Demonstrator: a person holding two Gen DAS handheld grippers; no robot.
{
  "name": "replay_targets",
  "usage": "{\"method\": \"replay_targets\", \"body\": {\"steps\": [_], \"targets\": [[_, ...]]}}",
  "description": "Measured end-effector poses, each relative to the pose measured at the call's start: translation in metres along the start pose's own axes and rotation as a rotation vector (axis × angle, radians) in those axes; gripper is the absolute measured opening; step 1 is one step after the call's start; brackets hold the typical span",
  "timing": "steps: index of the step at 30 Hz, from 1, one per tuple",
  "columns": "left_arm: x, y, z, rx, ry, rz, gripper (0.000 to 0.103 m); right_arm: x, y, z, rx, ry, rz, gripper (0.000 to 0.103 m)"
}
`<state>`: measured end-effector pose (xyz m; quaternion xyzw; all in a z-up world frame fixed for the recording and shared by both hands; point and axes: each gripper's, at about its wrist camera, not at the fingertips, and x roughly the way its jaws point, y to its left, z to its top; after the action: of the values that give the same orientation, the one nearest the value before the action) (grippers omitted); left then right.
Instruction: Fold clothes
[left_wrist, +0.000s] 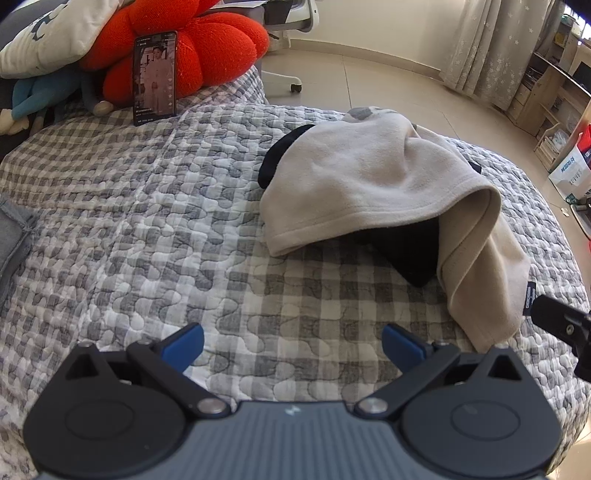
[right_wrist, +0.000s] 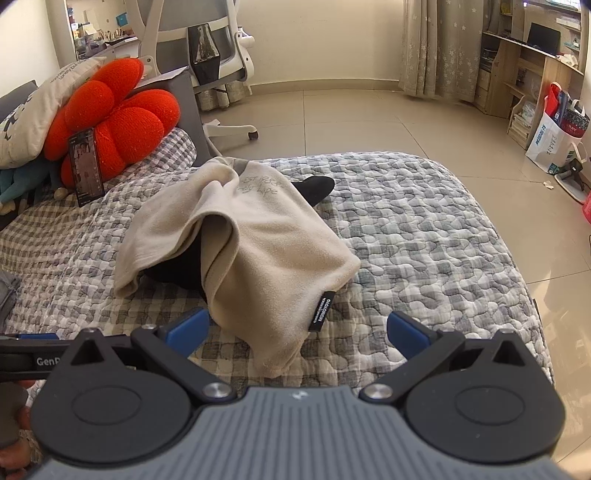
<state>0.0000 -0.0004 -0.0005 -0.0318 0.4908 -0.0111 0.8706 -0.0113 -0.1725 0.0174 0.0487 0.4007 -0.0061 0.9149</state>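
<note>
item: beige fleece garment (left_wrist: 373, 188), heaped loosely on a grey-and-white checked quilt (left_wrist: 147, 221); pale lettering on its upper face and a small black woven label (right_wrist: 322, 309) at the near hem. a black garment (left_wrist: 402, 254) lies beneath it, showing under the lifted fold and again at the far side.

left gripper (left_wrist: 291, 345): jaws spread wide, blue pads (left_wrist: 184, 341) bare, nothing between them. the beige garment lies ahead and to the right of the gap; its hanging near corner drops just beside the right-hand pad, apart from it as far as the fisheye view allows.

right gripper (right_wrist: 297, 332): jaws likewise spread wide, holding nothing. the near corner of the beige garment, with the label, lies in the gap between the two fingers, closer to the left one; whether cloth touches that pad cannot be told.

surroundings: red flower-shaped cushion (left_wrist: 192, 48) at the bed's far end, a phone (left_wrist: 154, 77) with a lit screen propped against it, a white printed pillow (left_wrist: 48, 33), a blue soft toy (left_wrist: 33, 96). beyond the bed, a tiled floor (right_wrist: 369, 118), an office chair (right_wrist: 207, 40), curtains (right_wrist: 439, 44), wooden shelving (right_wrist: 524, 74).
</note>
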Motion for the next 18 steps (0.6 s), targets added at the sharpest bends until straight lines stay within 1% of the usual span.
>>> {"method": "replay_targets", "body": {"steps": [4,13,18], "targets": [[0.001,-0.003,-0.001,0.001,0.003,0.011,0.103,-0.002,0.004,0.000,0.007,0.000,-0.009,0.103],[-0.003,0.001,0.001,0.004,-0.007,0.004,0.103,-0.005,0.013,0.001,0.024,0.000,-0.028,0.103],[-0.004,0.000,0.002,0.000,-0.011,0.011,0.103,-0.001,0.010,-0.002,0.024,0.000,-0.017,0.103]]}}
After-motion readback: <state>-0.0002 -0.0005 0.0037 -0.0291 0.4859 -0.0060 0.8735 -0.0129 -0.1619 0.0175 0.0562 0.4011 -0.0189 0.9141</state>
